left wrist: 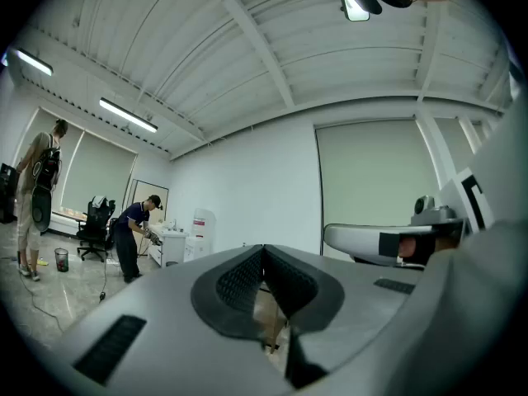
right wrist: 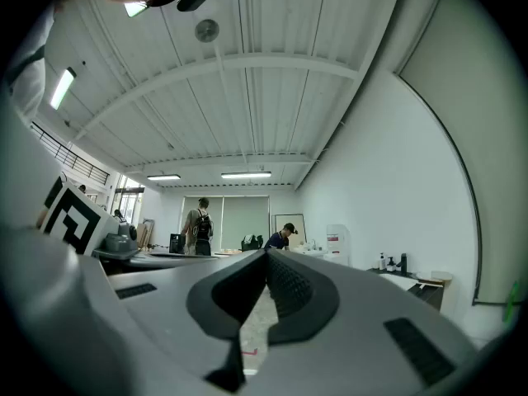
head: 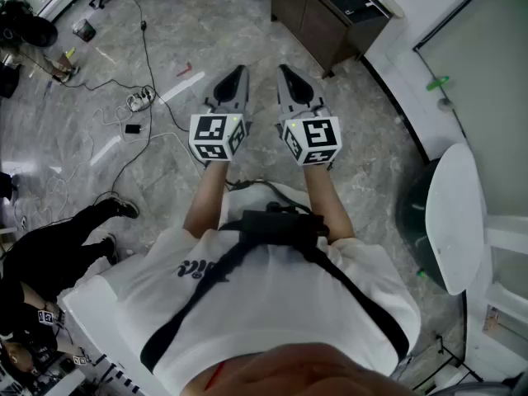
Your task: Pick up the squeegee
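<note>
No squeegee shows in any view. In the head view my left gripper [head: 239,73] and right gripper [head: 285,71] are held side by side at chest height, pointing forward over the grey marbled floor [head: 173,163]. Each carries its marker cube. Seen in the left gripper view, the left gripper [left wrist: 263,250] has its dark ribbed pads meeting at the tips with nothing between them. The right gripper [right wrist: 266,254] likewise stands shut and empty in its own view. Both point about level into the room.
A dark cabinet [head: 326,15] stands ahead. Cables and a power strip [head: 139,99] lie on the floor at left, and a person in black [head: 49,254] sits low at left. A white chair [head: 458,217] is at right. Other people [right wrist: 198,225] stand farther off.
</note>
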